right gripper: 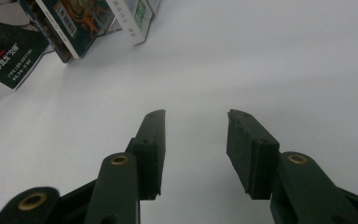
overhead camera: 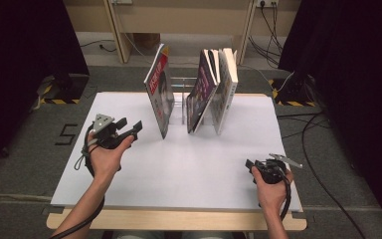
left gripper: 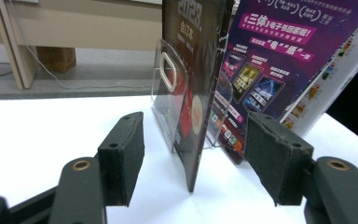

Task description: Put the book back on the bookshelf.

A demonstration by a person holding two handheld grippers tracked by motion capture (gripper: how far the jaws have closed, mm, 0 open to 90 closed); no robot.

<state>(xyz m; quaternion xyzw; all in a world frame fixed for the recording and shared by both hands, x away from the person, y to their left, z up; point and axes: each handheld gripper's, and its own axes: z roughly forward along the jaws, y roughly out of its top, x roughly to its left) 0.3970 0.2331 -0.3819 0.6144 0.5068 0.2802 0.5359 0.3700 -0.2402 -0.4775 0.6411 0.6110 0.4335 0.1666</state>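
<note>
The magazine (overhead camera: pixel 160 92) nearest the left gripper (overhead camera: pixel 129 130) stands on its lower edge on the white tabletop (overhead camera: pixel 179 169), tilted, its top leaning toward the far left. Its cover is red and white with large white lettering down the spine side and a dark photograph below. In the left gripper view the same magazine (left gripper: pixel 200 93) shows edge-on: a thin, dark, glossy volume with pale digits at the top and a round red-and-white mark lower down, its bottom corner resting on the tabletop between the two black fingers (left gripper: pixel 121 154). It leans against a clear plastic rack (left gripper: pixel 168 88) with an oval cut-out handle. Those fingers stand wide open, one on each side of the magazine's edge, touching nothing. Just beyond, to the right, a purple magazine (left gripper: pixel 270 60) printed with white characters and small pictures leans the opposite way, and a white-backed book (overhead camera: pixel 226 89) leans against it.

The right gripper (overhead camera: pixel 253 167) is near the tabletop's front right corner, well apart from the books. Its fingers (right gripper: pixel 151 149) are spread wide over bare white surface and hold nothing.
</note>
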